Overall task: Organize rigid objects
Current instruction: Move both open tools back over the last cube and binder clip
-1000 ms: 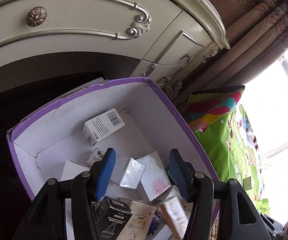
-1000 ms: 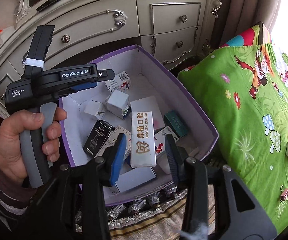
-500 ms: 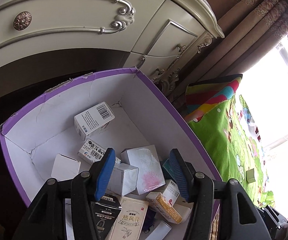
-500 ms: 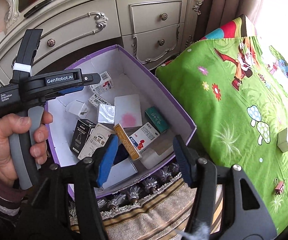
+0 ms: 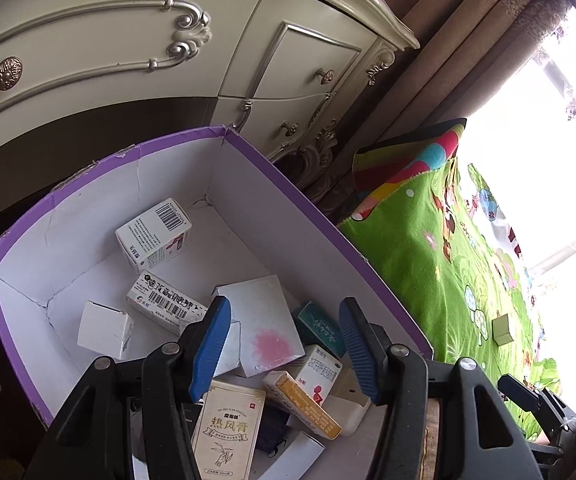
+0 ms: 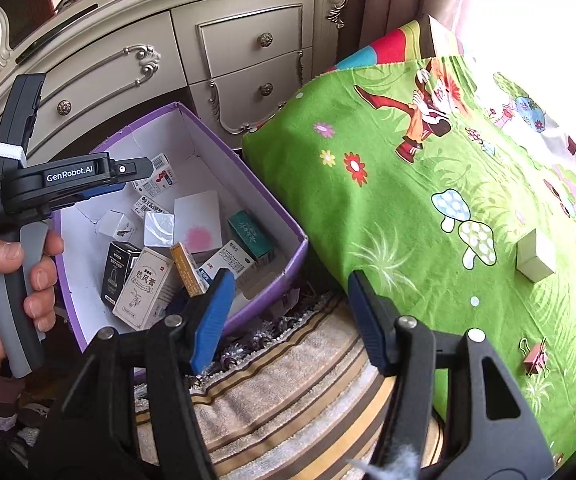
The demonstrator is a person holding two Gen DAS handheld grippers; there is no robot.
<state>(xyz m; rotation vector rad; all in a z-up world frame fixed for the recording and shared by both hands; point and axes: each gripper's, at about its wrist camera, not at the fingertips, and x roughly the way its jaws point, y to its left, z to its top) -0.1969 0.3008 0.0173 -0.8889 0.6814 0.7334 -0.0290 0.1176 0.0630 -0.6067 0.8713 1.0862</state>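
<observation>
— Two grippers, both empty?
— Yes. Left gripper (image 5: 283,344) hung half open over the cardboard bin (image 5: 320,216) of cartons; right gripper (image 6: 288,316), just widening, held nothing.
— Only its view showed the clip (image 6: 534,356) on fleece (image 6: 408,208).

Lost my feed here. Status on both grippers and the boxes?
Left gripper open, empty, over purple bin. Right gripper open, empty, jaws just opening. Small pale box alone on green cartoon blanket. Nothing in the way.
</observation>
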